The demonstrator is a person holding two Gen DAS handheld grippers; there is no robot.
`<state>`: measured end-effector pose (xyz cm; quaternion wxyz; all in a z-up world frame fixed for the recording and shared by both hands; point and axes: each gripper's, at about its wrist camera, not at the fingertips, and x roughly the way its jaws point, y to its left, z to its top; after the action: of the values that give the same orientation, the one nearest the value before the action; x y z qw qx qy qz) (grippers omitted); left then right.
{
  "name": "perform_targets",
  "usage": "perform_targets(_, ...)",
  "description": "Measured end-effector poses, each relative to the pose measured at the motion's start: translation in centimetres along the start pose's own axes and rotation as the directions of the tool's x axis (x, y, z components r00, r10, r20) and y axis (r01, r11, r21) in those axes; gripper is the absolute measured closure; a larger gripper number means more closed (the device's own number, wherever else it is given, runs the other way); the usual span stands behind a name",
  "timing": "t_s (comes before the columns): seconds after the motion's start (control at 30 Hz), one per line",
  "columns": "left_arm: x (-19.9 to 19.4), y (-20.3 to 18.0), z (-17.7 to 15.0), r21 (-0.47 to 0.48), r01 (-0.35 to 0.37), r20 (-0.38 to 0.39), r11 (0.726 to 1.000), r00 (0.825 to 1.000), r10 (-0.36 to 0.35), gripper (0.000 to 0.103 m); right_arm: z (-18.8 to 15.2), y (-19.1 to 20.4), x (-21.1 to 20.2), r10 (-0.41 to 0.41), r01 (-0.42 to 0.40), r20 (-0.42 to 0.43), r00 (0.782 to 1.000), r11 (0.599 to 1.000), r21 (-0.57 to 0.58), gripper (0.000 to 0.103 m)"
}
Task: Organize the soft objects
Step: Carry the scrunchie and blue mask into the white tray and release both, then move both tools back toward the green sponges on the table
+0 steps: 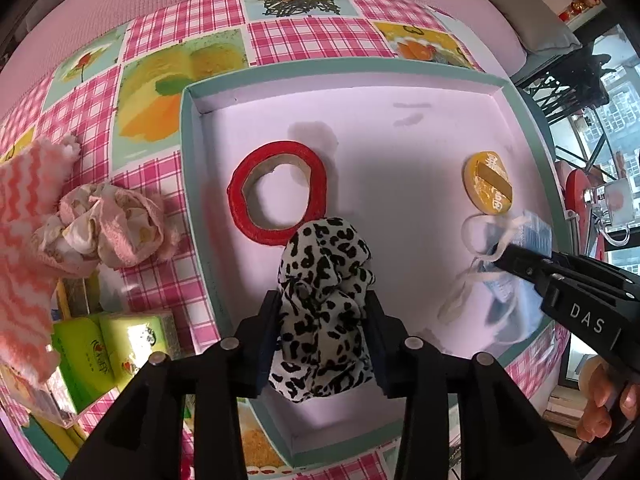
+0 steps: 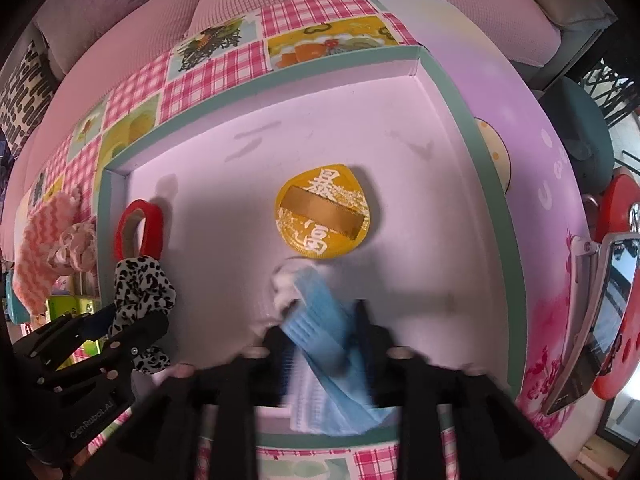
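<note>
My left gripper point(image 1: 324, 300) is shut on a black-and-white spotted cloth point(image 1: 324, 280) and holds it over the near part of the shallow teal-rimmed box point(image 1: 188, 184); the cloth also shows in the right wrist view point(image 2: 140, 288). My right gripper point(image 2: 320, 320) is shut on a blue face mask point(image 2: 320, 320) above the box's near right side; the mask point(image 1: 516, 280) and its white ear loops hang from that gripper point(image 1: 500, 258) in the left wrist view. A red tape ring point(image 1: 278, 192) and a yellow round pad point(image 1: 488, 182) lie in the box.
A crumpled pale floral cloth point(image 1: 104, 232) and a pink zigzag towel point(image 1: 24, 248) lie on the checked tablecloth left of the box. Green tissue packs point(image 1: 108, 352) sit near the front left. A pink sofa point(image 2: 120, 60) runs behind the table.
</note>
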<state>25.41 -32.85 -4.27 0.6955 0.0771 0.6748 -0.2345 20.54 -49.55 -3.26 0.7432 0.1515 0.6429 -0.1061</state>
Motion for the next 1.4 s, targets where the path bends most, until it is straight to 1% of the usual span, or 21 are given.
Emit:
perform_targets(0.1, -0.9, 0.0, -0.2, -0.001, 0.003, 0.016, 1.0, 1.0, -0.003, 0.049, -0.1, 0.5, -0.7, -0.004, 0.004, 0.014, 1.0, 1.0, -0.015, 0.054)
perform_targets(0.2, -1.9, 0.1, -0.4, 0.001, -0.003, 0.036, 1.0, 0.999, 0.003, 0.047, -0.4, 0.8, -1.5, -0.001, 0.002, 0.028, 1.0, 1.0, -0.016, 0.044)
perform_targets(0.23, -2.3, 0.2, -0.5, -0.002, -0.003, 0.043, 1.0, 0.999, 0.003, 0.046, -0.6, 1.0, -1.9, -0.001, 0.002, 0.034, 0.999, 1.0, -0.018, 0.043)
perform_targets(0.27, -2.7, 0.3, -0.6, -0.007, -0.003, 0.048, 1.0, 0.999, 0.003, 0.04, -0.5, 1.3, -2.5, -0.001, 0.001, 0.039, 0.999, 1.0, -0.02, 0.042)
perform_targets(0.3, -3.2, 0.5, -0.8, -0.012, -0.005, 0.056, 1.0, 0.998, 0.006, 0.03, -0.5, 1.5, -2.8, 0.001, 0.0, 0.045, 0.999, 1.0, -0.021, 0.039)
perform_targets(0.33, -3.6, 0.6, -0.9, -0.015, -0.01, 0.065, 1.0, 0.998, 0.011, 0.027, -0.6, 1.8, -3.1, 0.003, -0.001, 0.052, 0.999, 1.0, -0.022, 0.034)
perform_targets(0.37, -4.2, 0.7, -1.1, -0.018, -0.017, 0.08, 1.0, 0.997, 0.018, 0.024, -0.8, 2.0, -3.5, 0.004, -0.003, 0.056, 0.998, 1.0, -0.024, 0.032)
perform_targets(0.43, -5.2, 1.0, -1.4, -0.023, -0.029, 0.099, 0.999, 0.995, 0.031, 0.024, -1.1, 2.5, -3.9, 0.007, -0.005, 0.062, 0.998, 1.0, -0.028, 0.024)
perform_targets(0.6, -7.5, 2.1, -2.1, -0.056, -0.064, 0.131, 0.996, 0.989, 0.071, 0.02, -2.1, 2.8, -4.8, 0.014, -0.012, 0.067, 0.998, 0.999, -0.035, 0.015)
perform_targets(0.7, -8.3, 2.8, -2.5, -0.076, -0.08, 0.141, 0.994, 0.986, 0.091, 0.02, -2.8, 3.5, -5.2, 0.012, -0.009, 0.071, 0.997, 0.999, -0.044, 0.004)
perform_targets(0.87, -8.9, 3.7, -3.6, -0.105, -0.102, 0.145, 0.989, 0.982, 0.117, 0.02, -4.0, 4.1, -5.4, 0.023, -0.019, 0.067, 0.997, 0.998, -0.054, 0.002)
perform_targets(0.93, -8.9, 4.0, -4.1, -0.109, -0.115, 0.142, 0.987, 0.981, 0.13, 0.02, -4.5, 4.5, -5.3, 0.02, -0.016, 0.065, 0.998, 0.998, -0.061, 0.0)
perform_targets(1.07, -9.7, 5.0, -5.5, -0.118, -0.121, 0.162, 0.986, 0.977, 0.139, 0.02, -5.6, 5.0, -5.4, 0.027, -0.022, 0.069, 0.997, 0.998, -0.063, 0.0)
perform_targets(1.17, -10.5, 5.5, -6.5, -0.11, -0.147, 0.177, 0.983, 0.97, 0.165, 0.02, -6.1, 5.4, -5.7, 0.024, -0.019, 0.076, 0.997, 0.998, -0.065, 0.0)
perform_targets(1.3, -11.3, 6.6, -7.6, -0.125, -0.162, 0.183, 0.979, 0.966, 0.183, 0.02, -7.0, 6.2, -6.3, 0.032, -0.025, 0.09, 0.995, 0.997, -0.076, 0.0)
perform_targets(1.4, -11.9, 7.5, -8.5, -0.145, -0.199, 0.178, 0.969, 0.958, 0.223, 0.02, -7.5, 6.8, -6.8, 0.04, -0.032, 0.089, 0.995, 0.995, -0.091, 0.0)
